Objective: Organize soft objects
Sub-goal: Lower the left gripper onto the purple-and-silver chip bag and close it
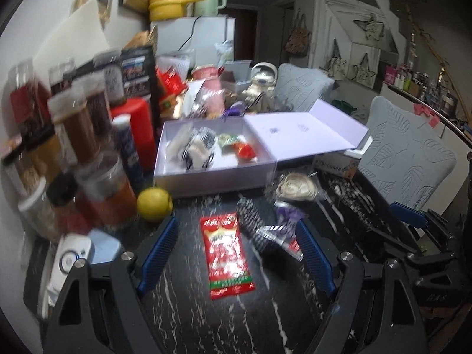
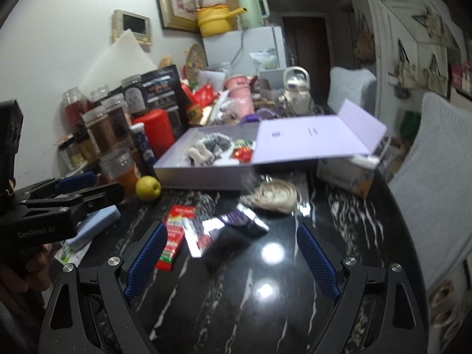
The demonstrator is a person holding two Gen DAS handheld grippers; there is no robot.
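A red snack packet (image 1: 227, 256) lies flat on the black marble table between the spread fingers of my open left gripper (image 1: 237, 223), untouched by them. Right of it lie a dark patterned soft piece (image 1: 252, 224) and a purple foil packet (image 1: 284, 215). In the right wrist view my open right gripper (image 2: 233, 230) hangs over the foil packets (image 2: 242, 221) and a dark soft item (image 2: 227, 249), with the red packet (image 2: 177, 233) by its left finger. A cream coil in a clear bag (image 2: 274, 197) sits in front of the open lavender box (image 2: 203, 177), which holds several small items.
Jars and bottles (image 1: 85, 135) crowd the table's left side, with a yellow fruit (image 1: 155, 203) in front of them. A light-blue case (image 1: 104, 247) lies at the near left. A tissue box (image 2: 345, 174) stands under the box lid (image 2: 312, 138). Grey-covered chairs (image 1: 407, 153) stand to the right.
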